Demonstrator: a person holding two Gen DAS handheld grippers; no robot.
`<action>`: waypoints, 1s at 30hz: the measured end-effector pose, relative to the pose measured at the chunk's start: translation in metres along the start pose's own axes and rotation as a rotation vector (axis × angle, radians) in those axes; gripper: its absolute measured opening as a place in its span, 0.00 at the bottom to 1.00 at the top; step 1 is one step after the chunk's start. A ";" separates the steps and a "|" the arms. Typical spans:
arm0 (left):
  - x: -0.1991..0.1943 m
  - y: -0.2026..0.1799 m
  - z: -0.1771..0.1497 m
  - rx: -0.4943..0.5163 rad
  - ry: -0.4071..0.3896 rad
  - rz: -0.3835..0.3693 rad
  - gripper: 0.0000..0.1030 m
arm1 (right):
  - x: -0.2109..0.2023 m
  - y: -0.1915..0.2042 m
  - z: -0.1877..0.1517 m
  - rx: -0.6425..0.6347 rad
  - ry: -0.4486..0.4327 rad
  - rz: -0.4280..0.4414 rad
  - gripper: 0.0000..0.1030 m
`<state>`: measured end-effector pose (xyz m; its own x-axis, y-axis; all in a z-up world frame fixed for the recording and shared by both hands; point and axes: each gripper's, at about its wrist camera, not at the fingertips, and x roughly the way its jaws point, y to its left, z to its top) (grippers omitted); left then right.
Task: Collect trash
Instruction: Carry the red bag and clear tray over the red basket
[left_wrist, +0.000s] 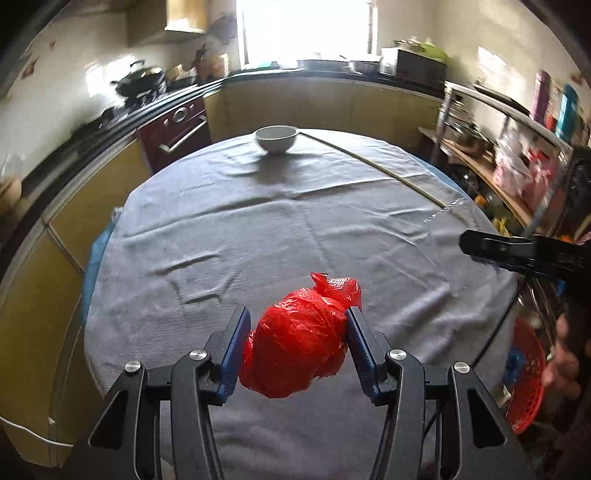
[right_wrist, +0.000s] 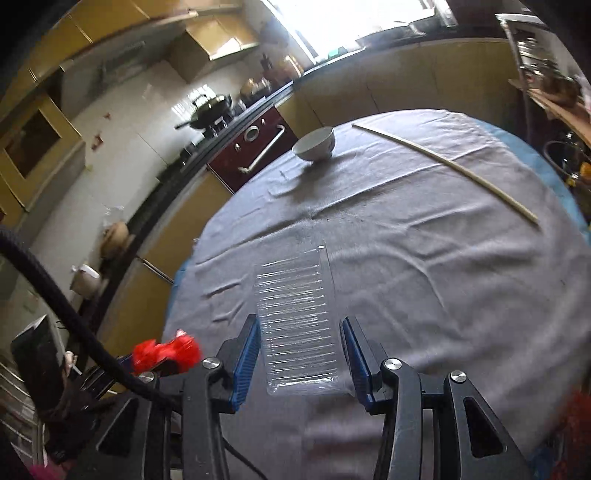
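I am gripping the red bag (left_wrist: 299, 343) in my left gripper (left_wrist: 295, 347) while my right gripper (right_wrist: 300, 354) is clamping the clear tray (right_wrist: 299, 325), its long axis pointing away from me.

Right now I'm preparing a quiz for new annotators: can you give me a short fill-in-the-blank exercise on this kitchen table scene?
1. The left gripper holds a crumpled plastic bag coloured ____.
2. Between the fingers of the right gripper is a clear plastic ____, ribbed.
3. At the far side of the grey tablecloth stands a white ____.
4. Near the bowl lies a long thin wooden ____.

Missing words: red; tray; bowl; stick
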<state>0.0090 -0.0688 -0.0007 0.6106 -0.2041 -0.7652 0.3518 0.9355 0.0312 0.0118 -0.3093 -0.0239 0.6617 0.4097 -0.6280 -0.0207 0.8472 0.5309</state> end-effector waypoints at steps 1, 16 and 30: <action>-0.003 -0.008 -0.001 0.019 -0.004 0.000 0.53 | -0.009 -0.003 -0.005 0.010 -0.009 0.007 0.47; -0.035 -0.095 -0.016 0.208 -0.029 -0.021 0.53 | -0.114 -0.054 -0.067 0.170 -0.144 0.078 0.47; -0.042 -0.151 -0.027 0.331 -0.019 -0.057 0.53 | -0.160 -0.099 -0.103 0.282 -0.207 0.081 0.47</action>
<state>-0.0889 -0.1935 0.0094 0.5954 -0.2615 -0.7597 0.5949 0.7790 0.1981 -0.1693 -0.4243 -0.0346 0.8048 0.3699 -0.4642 0.1095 0.6761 0.7286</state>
